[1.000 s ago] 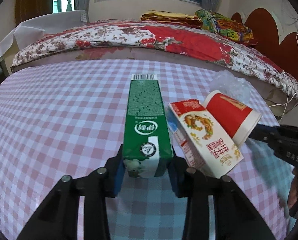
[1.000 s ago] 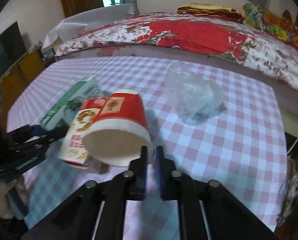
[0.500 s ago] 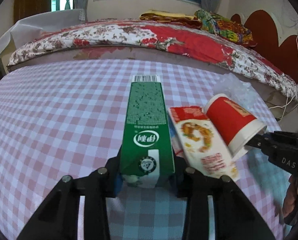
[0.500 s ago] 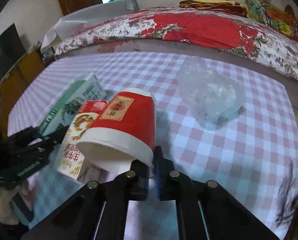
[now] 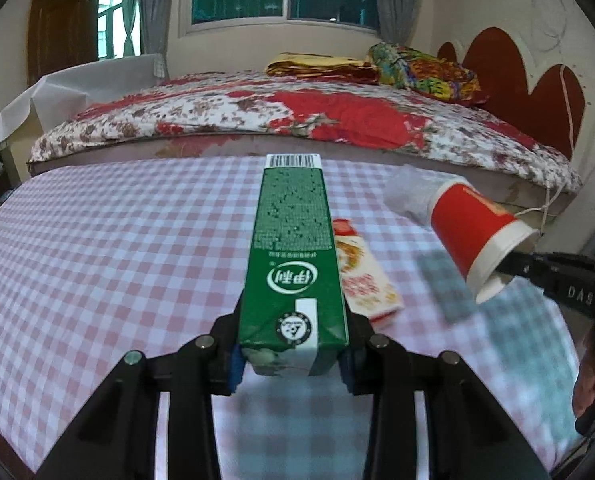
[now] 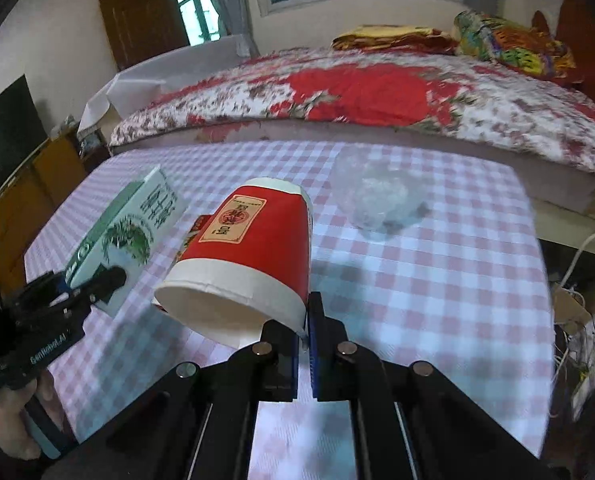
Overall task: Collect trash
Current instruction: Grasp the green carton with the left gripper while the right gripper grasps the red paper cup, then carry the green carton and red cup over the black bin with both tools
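Left claw (image 5: pixel 291 354) pinching green milk carton (image 5: pixel 293 264) by base, aloft over table (image 5: pixel 97 248). Right claw (image 6: pixel 304 344) pinching red paper cup (image 6: pixel 249 256) by rim — thin hold. Advise level, unhurried carry; small red-white carton (image 5: pixel 363 276), crumpled plastic (image 6: pixel 379 198) remain on table.

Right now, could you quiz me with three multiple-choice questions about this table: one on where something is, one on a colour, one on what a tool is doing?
1. Where is the clear plastic bag?
A. on the checked tablecloth
B. on the bed
C. inside the cup

2. What colour is the milk carton in the left gripper?
A. blue
B. green
C. yellow

3. What is the right gripper doing?
A. hanging open
B. pinching the rim of the red paper cup
C. gripping the bag

Answers: 1 A, it lies on the cloth beyond the cup. 2 B, its top is green. 3 B, the jaws close on the rim.
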